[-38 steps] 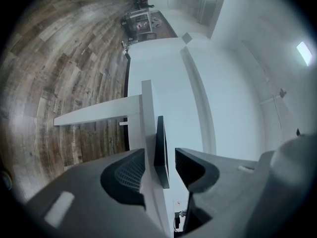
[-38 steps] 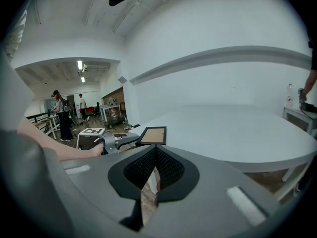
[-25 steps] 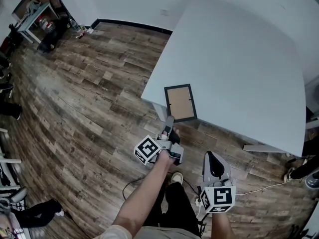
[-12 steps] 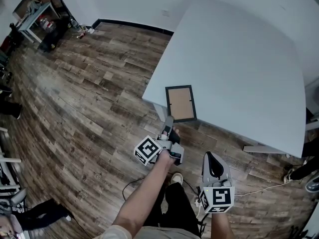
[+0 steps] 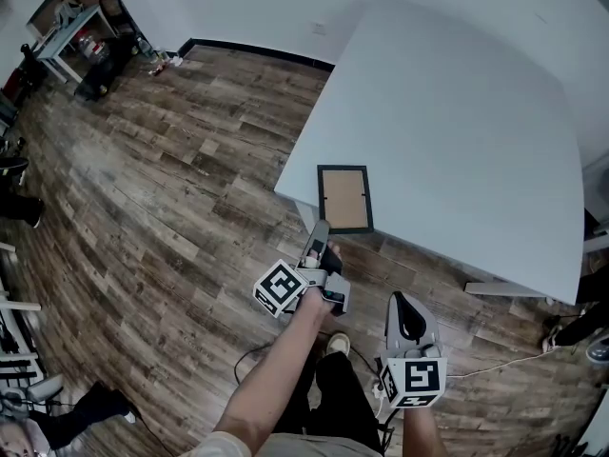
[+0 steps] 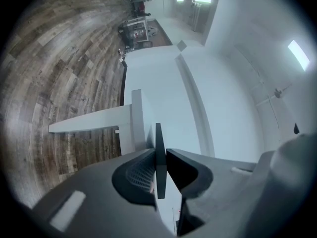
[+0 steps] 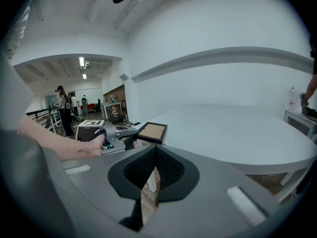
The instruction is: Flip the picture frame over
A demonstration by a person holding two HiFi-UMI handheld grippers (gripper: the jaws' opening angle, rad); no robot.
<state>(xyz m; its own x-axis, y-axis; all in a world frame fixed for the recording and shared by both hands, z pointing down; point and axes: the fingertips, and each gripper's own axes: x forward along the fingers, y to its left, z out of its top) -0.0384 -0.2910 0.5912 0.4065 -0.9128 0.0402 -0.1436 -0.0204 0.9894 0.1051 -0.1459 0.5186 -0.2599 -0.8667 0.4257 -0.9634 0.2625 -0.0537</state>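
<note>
The picture frame (image 5: pixel 344 199) lies back side up, brown board showing, at the near corner of the white table (image 5: pixel 457 131). Its near edge hangs slightly past the table's rim. My left gripper (image 5: pixel 320 230) reaches that near left corner from below the table edge. In the left gripper view the frame's dark edge (image 6: pixel 159 148) stands edge-on between the two jaws, pinched at their tips by the left gripper (image 6: pixel 159 152). From the right gripper view the frame (image 7: pixel 151 131) shows beyond the left gripper (image 7: pixel 130 131). My right gripper (image 5: pixel 401 300) hangs lower over the floor, shut and empty (image 7: pixel 156 148).
Wood-plank floor (image 5: pixel 171 188) surrounds the table, and a white table leg (image 5: pixel 309 215) stands under the near corner. Cables (image 5: pixel 485 362) run along the floor by the person's feet. A cluttered small table (image 5: pixel 67 36) stands far left. People (image 7: pixel 62 108) stand in the far room.
The frame has turned a little and now sits squarer to the view, with the left gripper's tip still at its near corner. The right gripper has hardly moved.
</note>
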